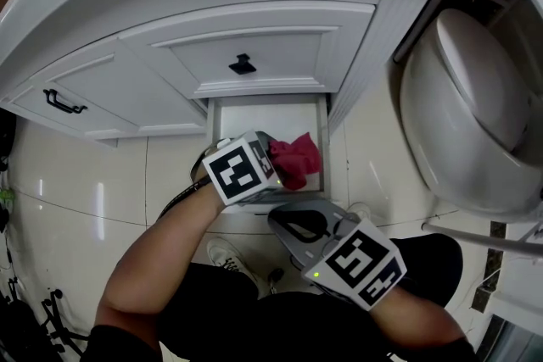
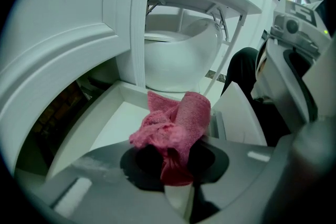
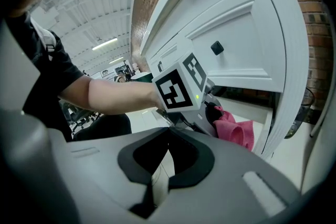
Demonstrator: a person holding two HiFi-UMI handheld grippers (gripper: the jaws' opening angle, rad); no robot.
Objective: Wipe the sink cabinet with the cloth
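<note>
The white sink cabinet [image 1: 254, 38] has its bottom drawer [image 1: 254, 116] pulled open. My left gripper [image 1: 278, 162] is shut on a crumpled pink cloth [image 1: 299, 160] and holds it over the drawer's right side. In the left gripper view the cloth [image 2: 176, 128] bunches up out of the jaws above the drawer's white floor [image 2: 105, 128]. My right gripper [image 1: 287, 221] hangs just in front of the drawer, below the left one, jaws together and empty. The right gripper view [image 3: 160, 178] looks at the left gripper [image 3: 212, 113] and the cloth [image 3: 239, 132].
A white toilet [image 1: 475, 114] stands close on the right of the cabinet. The cabinet door above the drawer carries a black knob [image 1: 243, 64], and a black handle [image 1: 64, 102] sits on the left front. Glossy cream floor tiles [image 1: 102, 182] lie below.
</note>
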